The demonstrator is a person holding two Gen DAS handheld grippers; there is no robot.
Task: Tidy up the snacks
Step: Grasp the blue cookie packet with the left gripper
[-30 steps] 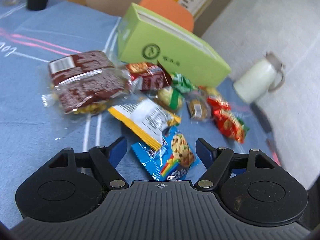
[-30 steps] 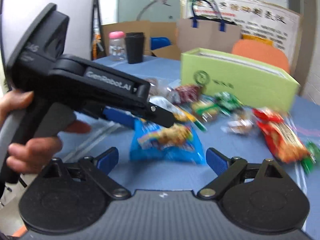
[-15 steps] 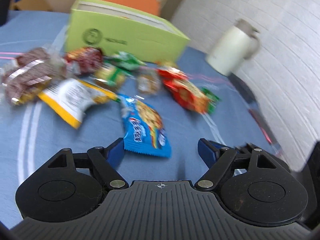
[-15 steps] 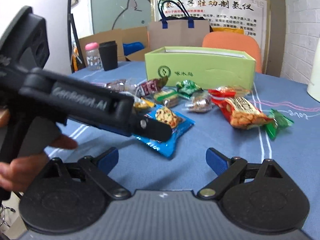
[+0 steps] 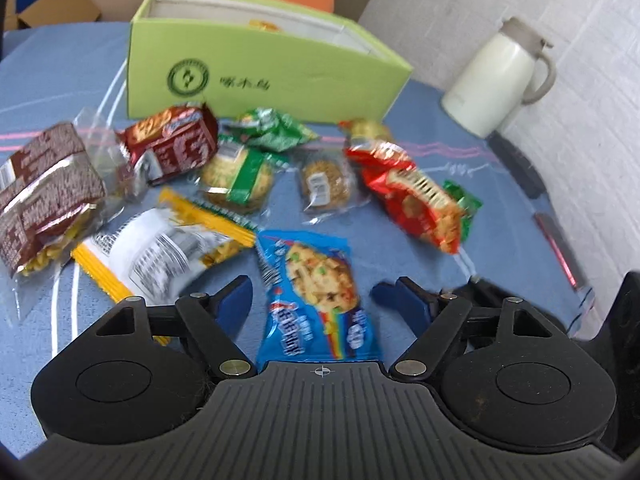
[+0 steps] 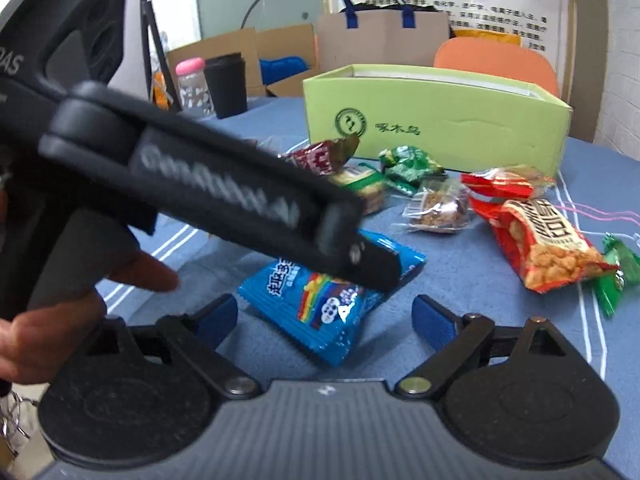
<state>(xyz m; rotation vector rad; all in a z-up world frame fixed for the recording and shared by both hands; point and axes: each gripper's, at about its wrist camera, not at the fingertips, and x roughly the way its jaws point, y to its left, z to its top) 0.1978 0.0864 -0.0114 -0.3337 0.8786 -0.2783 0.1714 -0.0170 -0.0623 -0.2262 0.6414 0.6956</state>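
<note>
A blue cookie pack point(image 5: 316, 296) lies flat on the blue tablecloth point(image 5: 60, 64). My left gripper point(image 5: 314, 298) straddles it, jaws closing, pads a little off its edges. In the right wrist view the same blue pack point(image 6: 320, 304) lies between the fingers of my right gripper point(image 6: 326, 312), whose jaws are closing too without touching it. The left tool's black housing point(image 6: 240, 196) crosses that view, its tip over the pack. Behind stands an open light-green box point(image 5: 272, 64) point(image 6: 436, 120).
Loose snacks lie before the box: red peanut bag point(image 5: 416, 196), yellow-white pack point(image 5: 160, 252), brown pack point(image 5: 44, 196), dark red pack point(image 5: 176, 144), green packs point(image 5: 272, 128). A white jug point(image 5: 500, 76) stands right. A black cup point(image 6: 226, 84) stands far left. A hand point(image 6: 60, 320) holds the left tool.
The left gripper swung over until the blue pack lies between its fingers. The right gripper moved in closer to the same pack. Both pairs of jaws narrowed slightly.
</note>
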